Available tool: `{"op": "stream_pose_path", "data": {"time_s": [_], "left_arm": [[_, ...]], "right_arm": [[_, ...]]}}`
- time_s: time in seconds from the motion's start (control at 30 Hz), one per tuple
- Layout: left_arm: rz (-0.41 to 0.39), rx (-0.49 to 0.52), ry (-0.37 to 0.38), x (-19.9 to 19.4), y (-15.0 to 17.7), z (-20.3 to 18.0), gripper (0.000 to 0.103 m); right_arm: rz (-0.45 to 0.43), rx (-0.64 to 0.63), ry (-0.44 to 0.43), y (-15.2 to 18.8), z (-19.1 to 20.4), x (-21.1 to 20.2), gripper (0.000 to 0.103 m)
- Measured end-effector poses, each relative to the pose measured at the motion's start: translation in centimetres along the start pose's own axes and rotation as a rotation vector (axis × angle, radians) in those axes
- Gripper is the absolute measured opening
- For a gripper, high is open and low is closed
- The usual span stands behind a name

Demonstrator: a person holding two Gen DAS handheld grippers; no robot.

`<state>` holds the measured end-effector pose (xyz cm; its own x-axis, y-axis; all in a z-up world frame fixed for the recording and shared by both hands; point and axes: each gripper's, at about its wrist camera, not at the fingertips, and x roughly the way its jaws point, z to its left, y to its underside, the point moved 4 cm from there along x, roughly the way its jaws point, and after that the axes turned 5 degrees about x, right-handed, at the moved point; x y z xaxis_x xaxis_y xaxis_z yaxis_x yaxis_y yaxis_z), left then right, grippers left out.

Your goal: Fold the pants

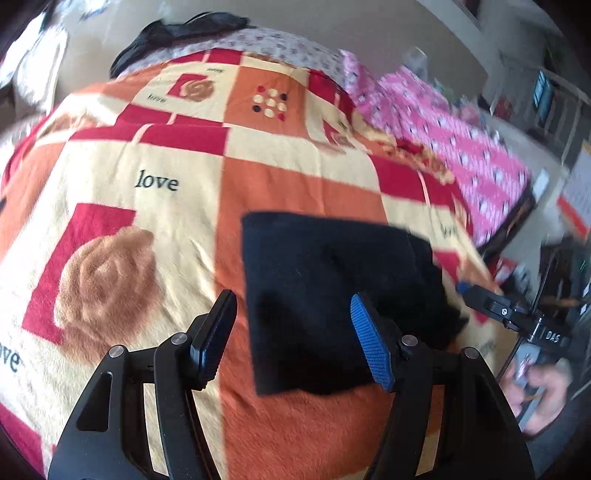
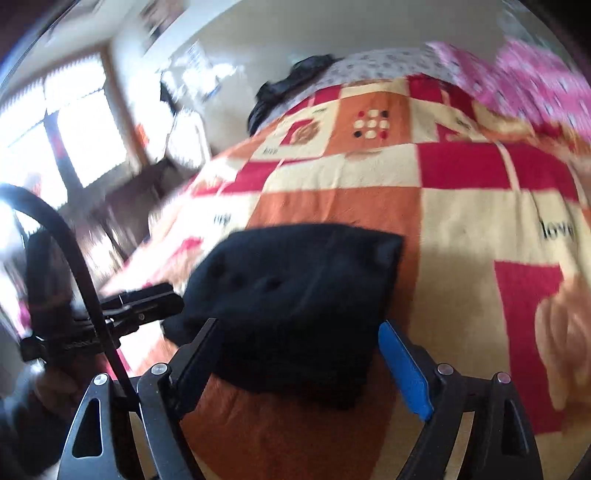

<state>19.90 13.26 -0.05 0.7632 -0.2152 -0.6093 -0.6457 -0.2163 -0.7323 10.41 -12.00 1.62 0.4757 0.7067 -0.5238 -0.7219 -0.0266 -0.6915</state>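
- Black pants [image 1: 332, 295], folded into a compact rectangular bundle, lying flat on the patterned blanket [image 1: 155, 177] that covers the bed.
- Left claw [image 1: 295, 339] spread wide, nothing between the fingers; blue ribbed pad [image 1: 371, 343] on one finger hanging over the near part of the bundle, contact not discernible through the blur.
- Other finger of the left claw [image 1: 214, 339] over bare orange blanket, just beside the bundle's left edge.
- Right claw [image 2: 299, 362] likewise wide open and empty, straddling the near edge of the pants [image 2: 295, 295] in its own view; touching or hovering cannot be told.
- In the left wrist view, right claw [image 1: 476, 295] seen from the side at the bundle's right corner, a hand [image 1: 543, 391] on its handle.
- In the right wrist view, left claw [image 2: 155, 299] seen at the bundle's left edge, very near the cloth.
- Pink printed cover [image 1: 443, 122] along the far right side of the bed; dark clothing [image 1: 177, 33] heaped at the far end.
- Bright window [image 2: 74, 129] off to the left in the right wrist view.
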Motion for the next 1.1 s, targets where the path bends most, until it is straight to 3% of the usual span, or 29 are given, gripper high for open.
{"op": "stream_pose_path", "data": {"time_s": [0.1,0.2,0.23,0.33,0.43,0.53,0.57,0.6,0.63,0.73,0.9,1.0,1.1], "left_arm": [[0.038,-0.238,0.112,1.7,-1.1,3.7,0.071],[0.188,-0.401,0.265,5.3,-0.3,5.3,0.071],[0.152,-0.388,0.266,5.0,-0.6,5.2,0.072],[0.21,-0.325,0.324,5.0,-0.3,3.5,0.072],[0.244,-0.247,0.317,4.3,0.0,2.1,0.073],[0.228,-0.304,0.336,3.9,-0.1,2.4,0.072],[0.226,-0.319,0.324,3.9,-0.1,2.5,0.069],[0.236,-0.323,0.28,3.9,-0.1,2.6,0.049],[0.239,-0.316,0.259,3.7,0.0,2.5,0.043],[0.215,-0.26,0.225,2.2,-0.1,1.4,0.035],[0.209,-0.19,0.222,-0.3,-0.2,-0.6,0.034],[0.253,-0.155,0.238,-0.9,1.2,-1.1,0.034],[0.276,-0.111,0.173,0.1,3.1,-1.2,0.046]], "right_arm": [[0.017,0.262,-0.062,-1.5,-3.7,0.4,0.085],[0.123,0.414,-0.15,-1.3,-5.0,2.7,0.085],[0.131,0.391,-0.159,-1.6,-4.5,2.9,0.083],[0.251,0.276,-0.151,-1.0,-2.6,4.5,0.083],[0.308,0.15,-0.127,0.1,-0.4,4.7,0.083],[0.31,0.22,-0.167,0.3,-0.6,4.5,0.083],[0.296,0.218,-0.171,0.3,-0.5,4.5,0.08],[0.287,0.21,-0.162,0.1,-0.6,4.8,0.071],[0.278,0.211,-0.164,0.3,-0.6,4.7,0.053],[0.208,0.196,-0.188,0.2,-0.1,3.4,0.041],[0.175,0.199,-0.201,0.7,0.9,0.9,0.038],[0.231,0.267,-0.212,2.7,0.7,-0.3,0.038],[0.294,0.284,-0.193,5.2,0.0,0.6,0.042]]}}
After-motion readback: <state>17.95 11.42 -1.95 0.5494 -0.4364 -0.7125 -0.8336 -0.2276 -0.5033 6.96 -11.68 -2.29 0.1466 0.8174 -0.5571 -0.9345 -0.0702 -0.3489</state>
